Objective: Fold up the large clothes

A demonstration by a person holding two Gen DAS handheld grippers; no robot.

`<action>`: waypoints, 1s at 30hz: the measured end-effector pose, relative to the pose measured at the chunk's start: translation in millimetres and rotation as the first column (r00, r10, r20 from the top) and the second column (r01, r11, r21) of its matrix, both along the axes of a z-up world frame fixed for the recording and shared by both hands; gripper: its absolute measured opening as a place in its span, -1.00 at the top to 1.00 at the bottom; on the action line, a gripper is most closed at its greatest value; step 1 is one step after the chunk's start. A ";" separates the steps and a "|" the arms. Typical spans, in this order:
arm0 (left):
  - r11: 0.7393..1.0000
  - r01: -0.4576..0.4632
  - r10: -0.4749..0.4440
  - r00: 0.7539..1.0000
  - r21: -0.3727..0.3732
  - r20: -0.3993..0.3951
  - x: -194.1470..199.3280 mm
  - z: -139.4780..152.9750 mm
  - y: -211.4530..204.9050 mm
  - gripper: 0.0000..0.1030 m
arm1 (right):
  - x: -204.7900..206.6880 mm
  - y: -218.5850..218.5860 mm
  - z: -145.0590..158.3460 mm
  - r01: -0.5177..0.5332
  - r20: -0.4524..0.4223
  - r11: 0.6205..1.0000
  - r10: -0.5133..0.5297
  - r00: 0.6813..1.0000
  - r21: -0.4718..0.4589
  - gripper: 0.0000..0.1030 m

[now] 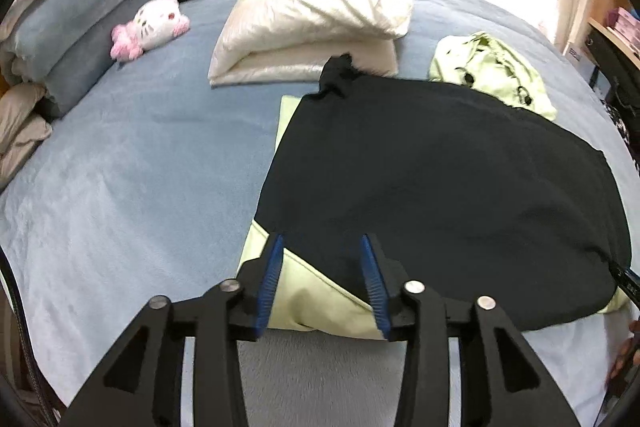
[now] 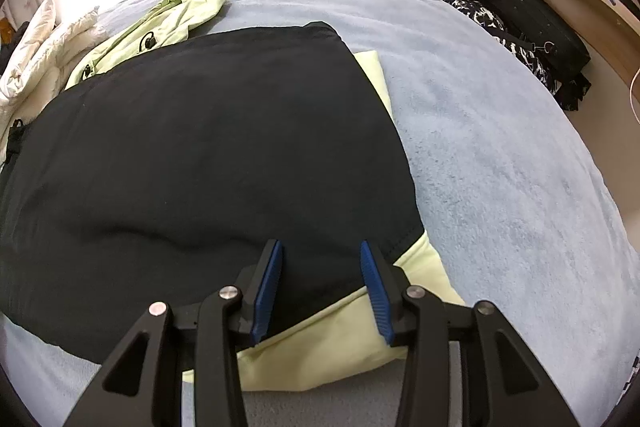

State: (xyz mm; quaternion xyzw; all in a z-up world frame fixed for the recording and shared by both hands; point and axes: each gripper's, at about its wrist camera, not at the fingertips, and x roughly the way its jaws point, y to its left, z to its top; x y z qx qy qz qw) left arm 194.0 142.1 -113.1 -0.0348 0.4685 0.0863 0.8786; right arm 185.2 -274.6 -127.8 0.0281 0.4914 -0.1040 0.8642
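- While the black-and-lime jacket [image 1: 420, 187] lay folded flat on the blue bedspread [image 1: 140, 167], both grippers hung over its near hem, so the step looked like release and check before the next fold.
- Far left in the left wrist view: rolled blue blankets [image 1: 80, 7] and a pink-and-white plush toy [image 1: 150, 27], well apart from the garment; white pillows [image 1: 312, 15] behind it.
- Left gripper [image 1: 322, 279]: jaws partly open, nothing clamped; the hem's lime edge and black panel showed between the blue pads [image 1: 270, 279], no pad pressing cloth.
- Right gripper [image 2: 320, 291]: same middling gap over the hem's right corner, empty; cloth below, contact not clear.
- Lime hood [image 2: 160, 23] stuck out at the far edge, crumpled.
- To do it well: keep both grippers clear so the layers don't drag, then pinch both near corners evenly and carry them to the far edge, tucking the hood in first.
- Right side: black case [image 2: 520, 11] off the bed, irrelevant.
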 end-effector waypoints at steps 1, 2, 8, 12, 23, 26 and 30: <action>1.000 0.007 -0.007 1.000 0.007 0.004 -0.6 2.6 -1.7 0.23 | 0.9 0.4 0.0 -0.001 -0.003 1.000 0.001 1.000 -0.004 0.19; 1.000 0.019 -0.020 1.000 0.018 0.006 -0.8 6.7 -4.4 0.23 | 1.7 1.0 0.0 -0.002 -0.009 1.000 0.002 1.000 -0.009 0.19; 0.994 0.078 -0.079 0.997 0.075 0.020 10.3 29.8 -19.2 0.22 | 10.2 -0.3 1.5 0.004 -0.068 1.000 -0.004 0.998 -0.001 0.18; 0.987 0.111 -0.113 0.993 0.114 0.017 27.8 43.3 -31.2 0.15 | 23.7 -1.2 4.1 -0.017 -0.165 1.000 0.017 0.986 -0.001 0.17; 0.935 0.244 -0.255 0.967 0.255 0.008 124.0 77.2 -84.3 -0.08 | 89.6 2.7 73.7 -0.151 -0.178 0.988 0.156 0.972 0.040 0.17; 0.932 0.265 -0.277 0.961 0.248 0.012 154.3 78.6 -95.9 -0.08 | 115.5 3.7 92.5 -0.152 -0.144 0.987 0.157 0.977 0.046 0.17; 0.936 0.284 -0.292 0.956 0.209 0.010 198.2 75.3 -107.3 -0.08 | 150.2 6.0 108.5 -0.149 -0.105 0.987 0.154 0.982 0.055 0.17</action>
